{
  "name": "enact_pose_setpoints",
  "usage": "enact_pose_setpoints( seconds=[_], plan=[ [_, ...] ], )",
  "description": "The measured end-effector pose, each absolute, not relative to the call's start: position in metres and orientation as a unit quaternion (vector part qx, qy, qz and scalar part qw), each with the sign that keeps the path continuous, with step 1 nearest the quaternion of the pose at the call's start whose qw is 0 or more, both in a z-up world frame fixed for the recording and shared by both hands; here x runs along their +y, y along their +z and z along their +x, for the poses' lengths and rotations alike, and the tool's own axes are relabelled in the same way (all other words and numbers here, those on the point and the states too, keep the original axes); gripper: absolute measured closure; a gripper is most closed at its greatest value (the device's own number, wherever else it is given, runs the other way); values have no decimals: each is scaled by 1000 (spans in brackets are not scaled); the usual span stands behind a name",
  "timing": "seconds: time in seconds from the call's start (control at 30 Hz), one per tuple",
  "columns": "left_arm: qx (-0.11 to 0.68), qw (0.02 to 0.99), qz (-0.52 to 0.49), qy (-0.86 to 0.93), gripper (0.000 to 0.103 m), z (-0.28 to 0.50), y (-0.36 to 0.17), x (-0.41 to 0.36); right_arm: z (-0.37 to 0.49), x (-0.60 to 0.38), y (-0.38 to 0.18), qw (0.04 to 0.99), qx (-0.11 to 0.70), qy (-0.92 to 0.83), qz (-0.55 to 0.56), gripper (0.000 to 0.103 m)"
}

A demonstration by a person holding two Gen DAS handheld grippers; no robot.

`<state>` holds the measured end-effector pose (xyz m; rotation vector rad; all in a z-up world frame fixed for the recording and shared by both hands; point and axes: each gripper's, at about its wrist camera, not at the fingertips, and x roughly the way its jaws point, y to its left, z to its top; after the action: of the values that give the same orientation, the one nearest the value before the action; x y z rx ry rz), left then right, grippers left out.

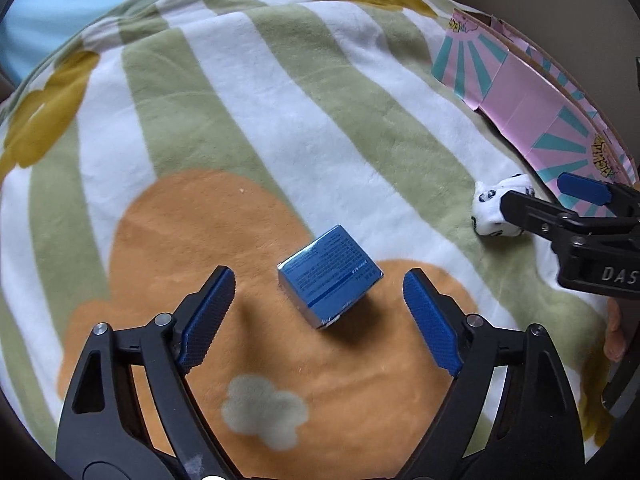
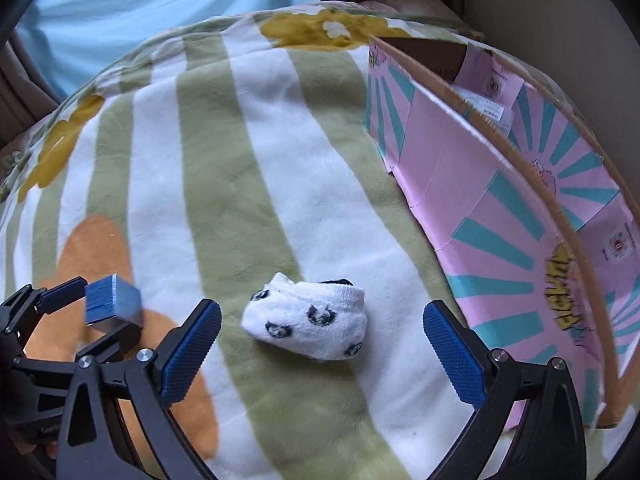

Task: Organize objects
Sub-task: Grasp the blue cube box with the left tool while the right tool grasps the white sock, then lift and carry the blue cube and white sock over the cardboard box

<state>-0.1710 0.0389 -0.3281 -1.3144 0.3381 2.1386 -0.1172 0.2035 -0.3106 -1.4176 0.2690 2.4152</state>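
Left wrist view: my left gripper (image 1: pixel 318 312), jaws released, straddles the blue box (image 1: pixel 330 276) on the blanket (image 1: pixel 240 120). My right gripper (image 2: pixel 322 350), jaws released, frames the rolled sock (image 2: pixel 306 328). Neither lies in the pink carton (image 2: pixel 500 216) yet.

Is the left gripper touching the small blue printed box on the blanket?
Apart. The left wrist view shows the left gripper open, with blanket visible between each blue pad and the small blue printed box.

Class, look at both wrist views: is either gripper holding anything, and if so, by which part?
Nothing is held. The left gripper is open around the small blue cardboard box; the right gripper is open around the white patterned sock.
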Motion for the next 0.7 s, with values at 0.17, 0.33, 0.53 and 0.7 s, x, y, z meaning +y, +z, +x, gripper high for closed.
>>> enact_pose_setpoints(
  seconds=[0.17,0.33,0.53,0.7],
  plan=[
    [126,303,-504,799,36,-179,-342,45,-125,201,-326,164,85,842,-508,21],
    [135,302,-501,800,56,-180,-343,51,-131,194,-336,142,77,838,-522,41],
    [135,298,-502,800,57,-178,-339,51,-129,193,-328,135,73,842,-517,45],
    [129,298,-494,806,57,-174,-322,51,-128,199,-312,131,76,845,-512,45]
  ],
)
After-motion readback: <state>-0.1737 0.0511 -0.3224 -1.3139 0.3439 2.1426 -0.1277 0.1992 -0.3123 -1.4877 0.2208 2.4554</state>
